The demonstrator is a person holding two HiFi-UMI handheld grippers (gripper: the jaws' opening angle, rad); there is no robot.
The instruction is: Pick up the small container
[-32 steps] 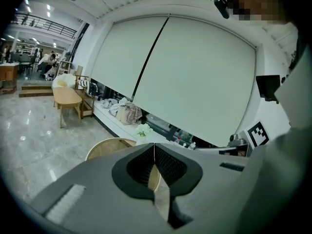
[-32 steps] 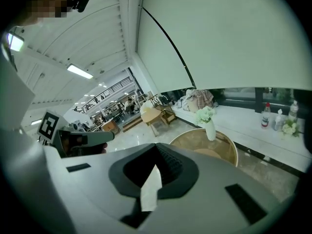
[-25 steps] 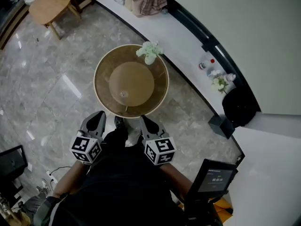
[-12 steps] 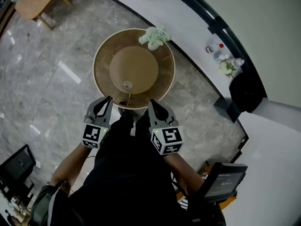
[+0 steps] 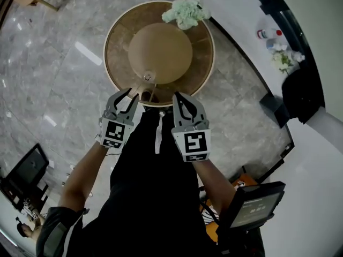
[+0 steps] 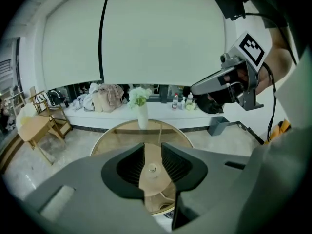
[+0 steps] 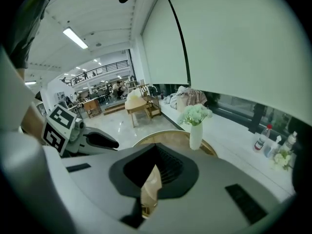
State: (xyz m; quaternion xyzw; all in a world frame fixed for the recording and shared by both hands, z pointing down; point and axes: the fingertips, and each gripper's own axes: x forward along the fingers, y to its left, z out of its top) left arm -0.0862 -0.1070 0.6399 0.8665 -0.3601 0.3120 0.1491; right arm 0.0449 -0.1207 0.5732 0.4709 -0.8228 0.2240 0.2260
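Two tools hover at the round wooden tabletop's [image 5: 115,52] near edge: left hand-held gripper [image 5: 127,94], jaws just opening, empty; right hand-held gripper [image 5: 178,95] pressed together. The small clear container [image 5: 147,77] stands just beyond, probably light, rigid and slippery; pinch its sides.

approach to small container [image 5: 147,77]: open | table [image 5: 113,58] far rim: flower vase [image 5: 186,12] blocks

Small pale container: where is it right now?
In the head view the small pale container sits on the round wooden table's raised centre disc, at its near edge, just ahead of the left gripper.
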